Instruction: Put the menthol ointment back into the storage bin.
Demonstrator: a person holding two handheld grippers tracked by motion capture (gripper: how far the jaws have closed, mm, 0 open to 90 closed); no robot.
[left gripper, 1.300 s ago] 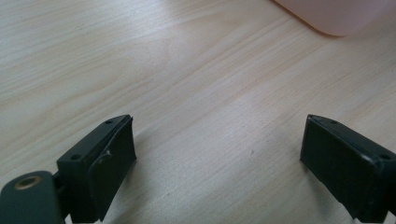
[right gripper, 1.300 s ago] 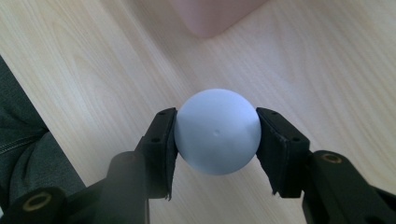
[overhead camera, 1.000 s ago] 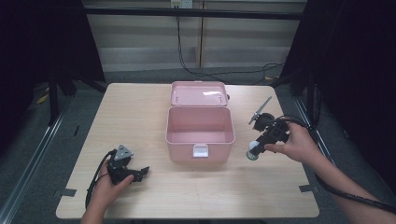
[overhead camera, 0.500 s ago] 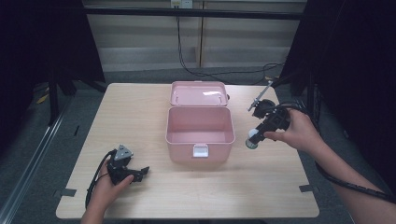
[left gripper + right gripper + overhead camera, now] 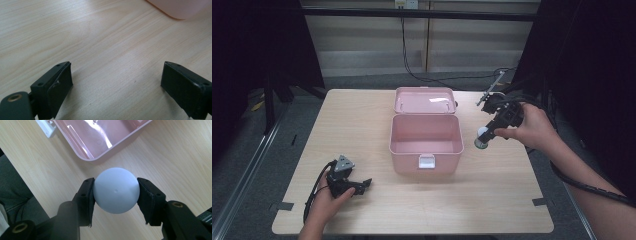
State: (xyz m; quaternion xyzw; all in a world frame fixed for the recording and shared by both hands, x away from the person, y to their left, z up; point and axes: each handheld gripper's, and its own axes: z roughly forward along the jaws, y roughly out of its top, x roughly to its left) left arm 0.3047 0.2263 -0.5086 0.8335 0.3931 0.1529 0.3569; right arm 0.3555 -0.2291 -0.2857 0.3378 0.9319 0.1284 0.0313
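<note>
Step in hand, as I read it: carrying the ball to the box, drop not yet done. Nearest, lower left of the high view, the left gripper (image 5: 362, 186) rests on the surface (image 5: 492, 200), jaws wide apart with only bare wood between them in the left gripper view, idle. Mid frame, the pink box (image 5: 426, 142) stands open, lid back, inside looks empty. Right of it, mid right of the frame, the right gripper (image 5: 482, 141) is clamped on the white ball (image 5: 116, 190), one pad on each side in the right gripper view. Ball hangs above the surface, just beside the box's right wall, not over the opening. Next move probably calls for shifting left over the opening, lowering, then spreading the jaws.
</note>
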